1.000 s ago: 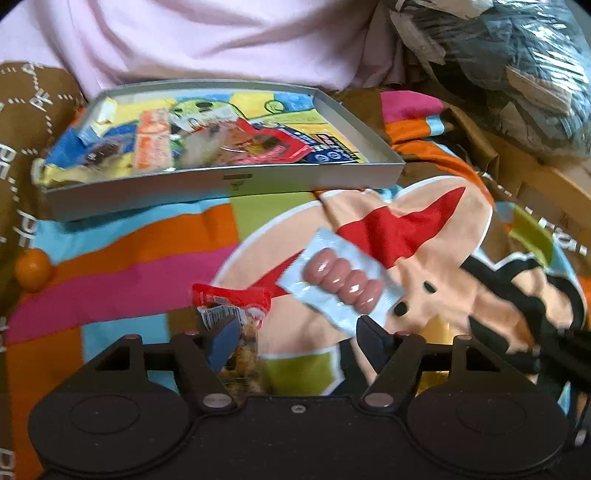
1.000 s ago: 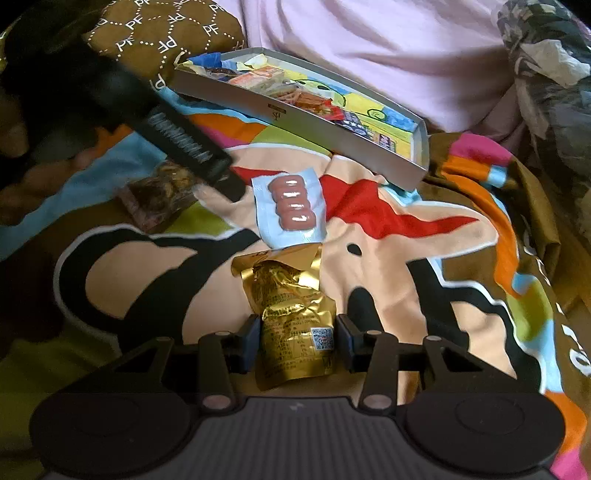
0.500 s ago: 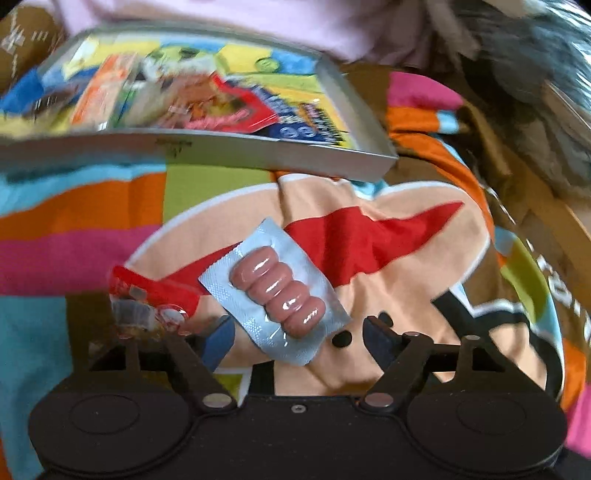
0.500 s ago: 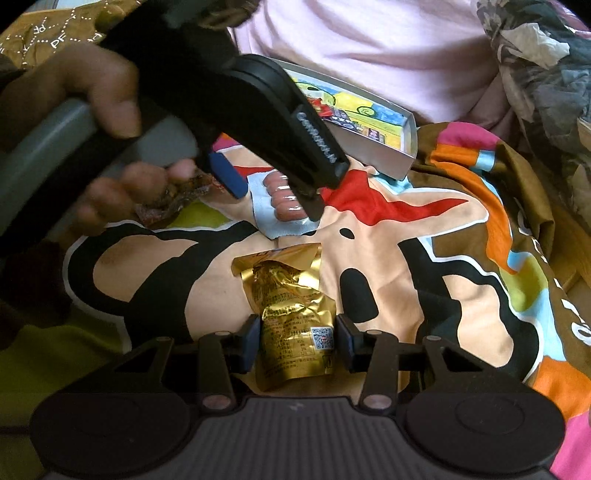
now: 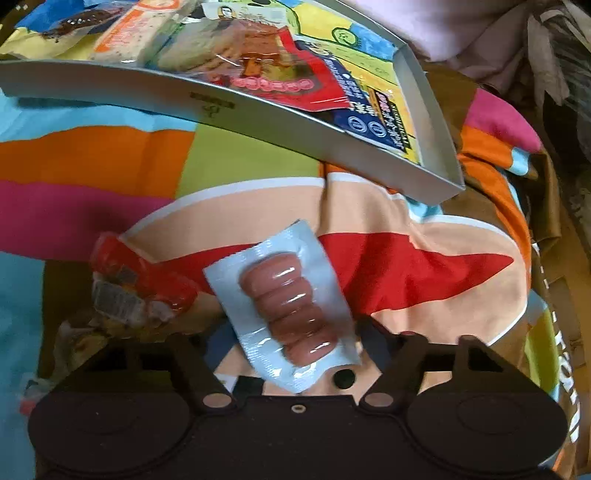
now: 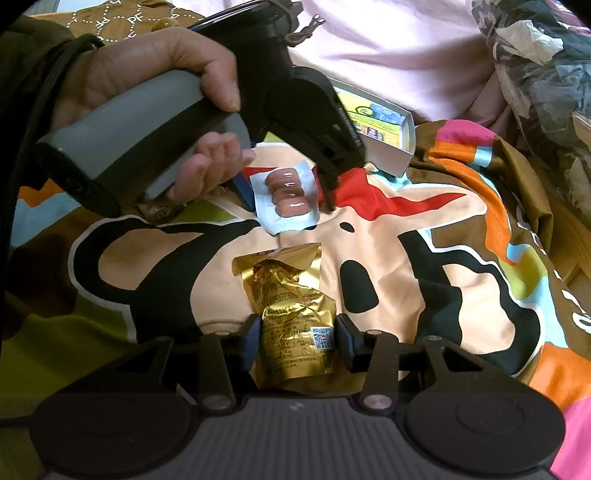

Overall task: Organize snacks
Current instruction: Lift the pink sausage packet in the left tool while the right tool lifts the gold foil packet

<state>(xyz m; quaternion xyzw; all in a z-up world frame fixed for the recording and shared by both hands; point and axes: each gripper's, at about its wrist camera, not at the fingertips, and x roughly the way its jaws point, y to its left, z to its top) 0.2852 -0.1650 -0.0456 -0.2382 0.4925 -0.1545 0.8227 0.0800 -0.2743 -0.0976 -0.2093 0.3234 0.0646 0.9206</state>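
Blanket [image 5: 258, 155]: one sausage pack [image 5: 288, 310]

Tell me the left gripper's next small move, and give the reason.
Probably close the left gripper on the sausage pack. Its jaws have just been closing and already straddle the pack, which lies flat on the colourful blanket, but gaps still show beside it. The snack tray lies just beyond, a likely destination.

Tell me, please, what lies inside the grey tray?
The grey tray holds overlapping snack packets: a red one and an orange-and-white one. Whatever lies beneath them is covered.
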